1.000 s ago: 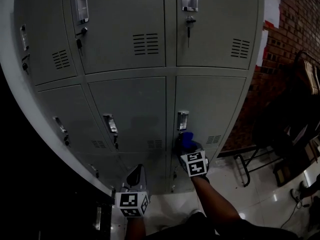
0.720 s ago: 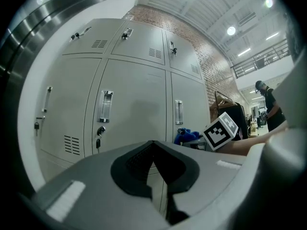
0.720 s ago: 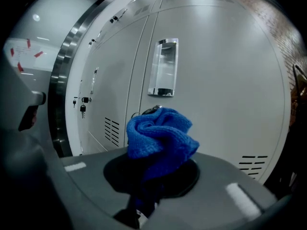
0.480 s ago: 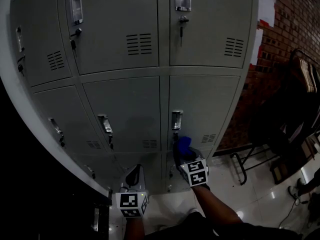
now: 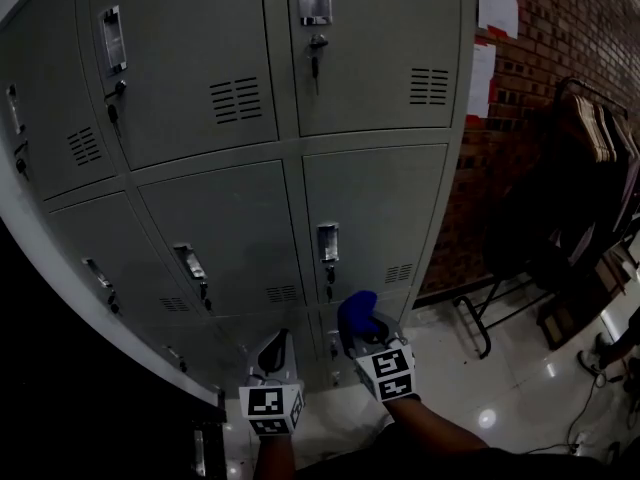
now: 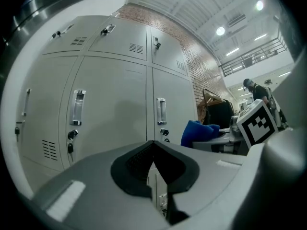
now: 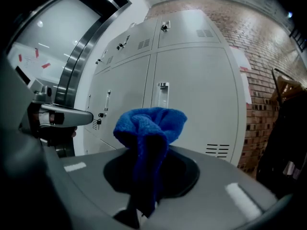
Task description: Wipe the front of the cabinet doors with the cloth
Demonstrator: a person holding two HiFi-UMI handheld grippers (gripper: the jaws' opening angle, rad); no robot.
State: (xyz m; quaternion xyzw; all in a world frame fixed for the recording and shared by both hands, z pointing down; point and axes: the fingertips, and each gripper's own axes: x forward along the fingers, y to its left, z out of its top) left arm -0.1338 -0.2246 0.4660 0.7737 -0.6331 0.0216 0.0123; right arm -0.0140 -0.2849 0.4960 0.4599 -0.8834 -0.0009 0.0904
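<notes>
A bank of grey metal cabinet doors [image 5: 380, 208] fills the head view, each with a chrome handle, a key lock and vent slots. My right gripper [image 5: 362, 330] is shut on a bunched blue cloth [image 5: 356, 311] and sits low, just off the lower right door near its handle [image 5: 327, 242]. In the right gripper view the cloth [image 7: 149, 128] stands up between the jaws, apart from the door [image 7: 201, 104]. My left gripper [image 5: 272, 353] hangs lower left, shut and empty; its jaws [image 6: 152, 169] meet in the left gripper view.
A red brick wall [image 5: 540, 98] with white papers stands right of the cabinet. A dark rack of hanging clothes [image 5: 590, 168] and a metal frame [image 5: 480, 318] sit on the glossy floor [image 5: 520, 398] at right. At left the cabinet's side edge drops into darkness.
My right gripper with the cloth has drawn back and down from the lower right door's handle. The view has shifted right and lower. The left gripper stayed about where it was.
</notes>
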